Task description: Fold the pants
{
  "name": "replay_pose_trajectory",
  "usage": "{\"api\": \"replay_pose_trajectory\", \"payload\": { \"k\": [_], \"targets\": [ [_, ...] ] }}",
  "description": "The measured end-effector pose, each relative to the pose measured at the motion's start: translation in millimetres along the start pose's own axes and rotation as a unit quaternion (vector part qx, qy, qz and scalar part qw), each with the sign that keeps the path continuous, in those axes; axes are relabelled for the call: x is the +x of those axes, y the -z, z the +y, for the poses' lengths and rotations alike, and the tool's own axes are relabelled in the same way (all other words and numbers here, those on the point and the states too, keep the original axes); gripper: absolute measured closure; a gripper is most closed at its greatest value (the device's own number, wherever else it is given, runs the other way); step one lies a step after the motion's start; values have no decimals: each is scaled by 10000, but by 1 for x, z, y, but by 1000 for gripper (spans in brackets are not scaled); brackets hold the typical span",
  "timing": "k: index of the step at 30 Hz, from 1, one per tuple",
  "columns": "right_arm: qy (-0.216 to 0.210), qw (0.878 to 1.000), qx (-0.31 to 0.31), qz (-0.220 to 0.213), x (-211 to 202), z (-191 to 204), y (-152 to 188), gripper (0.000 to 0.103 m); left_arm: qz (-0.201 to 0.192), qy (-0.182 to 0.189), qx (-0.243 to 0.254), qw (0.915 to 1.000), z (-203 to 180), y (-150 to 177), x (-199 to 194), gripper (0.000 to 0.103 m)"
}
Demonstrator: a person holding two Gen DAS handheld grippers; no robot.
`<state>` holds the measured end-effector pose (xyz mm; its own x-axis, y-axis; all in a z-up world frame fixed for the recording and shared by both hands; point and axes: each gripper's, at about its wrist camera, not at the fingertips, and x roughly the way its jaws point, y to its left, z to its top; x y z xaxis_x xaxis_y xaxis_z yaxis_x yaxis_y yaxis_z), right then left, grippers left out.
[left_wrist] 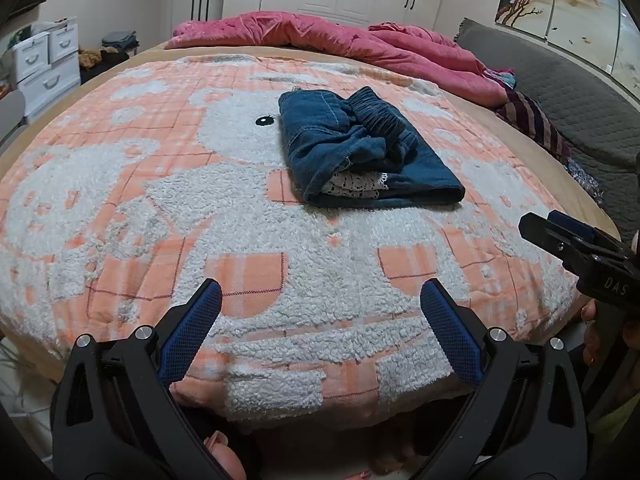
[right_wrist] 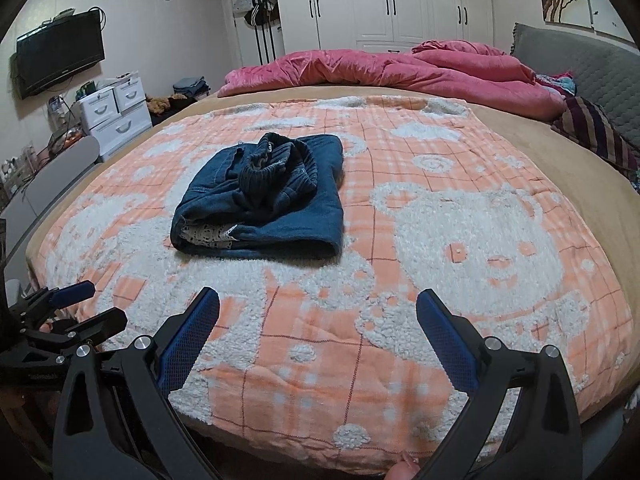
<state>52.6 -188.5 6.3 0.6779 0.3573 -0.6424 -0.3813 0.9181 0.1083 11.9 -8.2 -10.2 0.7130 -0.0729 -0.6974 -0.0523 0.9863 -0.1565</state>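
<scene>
The dark blue denim pants (left_wrist: 360,152) lie folded into a compact bundle on the orange and white bear blanket (left_wrist: 160,208), waistband bunched on top and white lace trim showing at the near edge. They also show in the right wrist view (right_wrist: 268,200). My left gripper (left_wrist: 320,296) is open and empty, held back over the near edge of the bed. My right gripper (right_wrist: 318,304) is open and empty too, also near the bed's front edge. The right gripper shows at the right of the left wrist view (left_wrist: 560,236), the left gripper at the left of the right wrist view (right_wrist: 84,304).
A crumpled pink quilt (right_wrist: 380,68) lies along the far side of the bed. A grey headboard (right_wrist: 592,64) and striped clothing (right_wrist: 592,128) are at the right. White drawers (right_wrist: 116,112), a wall TV (right_wrist: 60,56) and white wardrobes (right_wrist: 400,0) stand beyond.
</scene>
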Motion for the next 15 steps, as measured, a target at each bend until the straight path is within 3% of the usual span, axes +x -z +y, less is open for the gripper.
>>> {"api": "replay_pose_trajectory", "payload": {
  "k": [15],
  "targets": [
    [-11, 10000, -10, 84, 5, -2, 2, 5, 47, -2, 15, 10000, 0, 0, 5, 10]
  ]
}}
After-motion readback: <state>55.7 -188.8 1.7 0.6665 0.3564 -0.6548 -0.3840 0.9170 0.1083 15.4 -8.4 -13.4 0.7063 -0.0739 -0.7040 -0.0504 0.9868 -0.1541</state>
